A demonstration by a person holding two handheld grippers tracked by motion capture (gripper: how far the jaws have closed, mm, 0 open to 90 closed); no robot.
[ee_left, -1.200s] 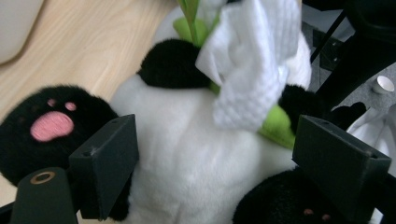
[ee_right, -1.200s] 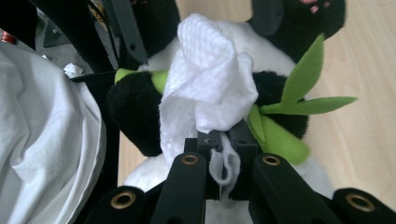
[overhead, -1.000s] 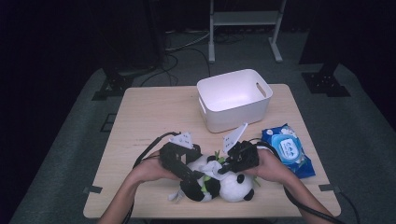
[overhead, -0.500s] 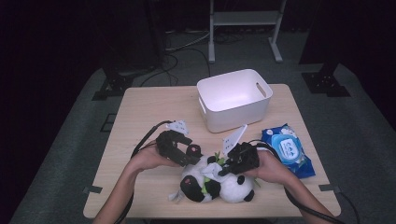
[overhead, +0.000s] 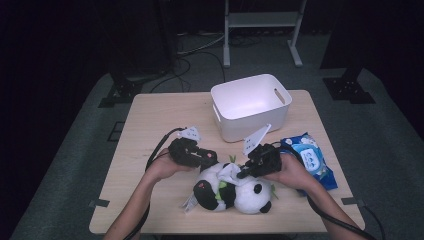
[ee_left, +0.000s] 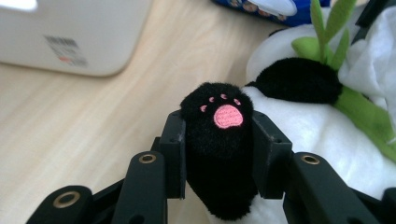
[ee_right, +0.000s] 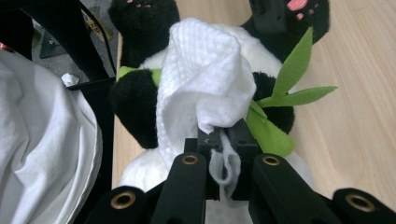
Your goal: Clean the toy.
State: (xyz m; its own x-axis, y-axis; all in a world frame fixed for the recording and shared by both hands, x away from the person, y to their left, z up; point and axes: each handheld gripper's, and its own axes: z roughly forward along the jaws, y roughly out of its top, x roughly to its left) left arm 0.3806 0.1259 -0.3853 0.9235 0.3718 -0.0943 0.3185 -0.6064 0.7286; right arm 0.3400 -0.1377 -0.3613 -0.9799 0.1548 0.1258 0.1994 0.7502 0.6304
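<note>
Lying on the desk (overhead: 150,125) in front of the white bin (overhead: 250,105) is a toy panda (overhead: 232,190); the left hand-held gripper (ee_left: 219,135) has just been closing and now squeezes the panda's black paw (ee_left: 219,116); the right hand-held gripper (ee_right: 223,140) is clenched on a white wipe (ee_right: 205,88) resting on the panda's belly; a blue pack of wipes (overhead: 310,157) sits just right of the panda.

The left gripper (ee_left: 219,140) has just been closing, and its jaws now squeeze something between them. The right gripper (ee_right: 223,154) is pinched tight. Both forearms come in from six o'clock, with the hands close together.
</note>
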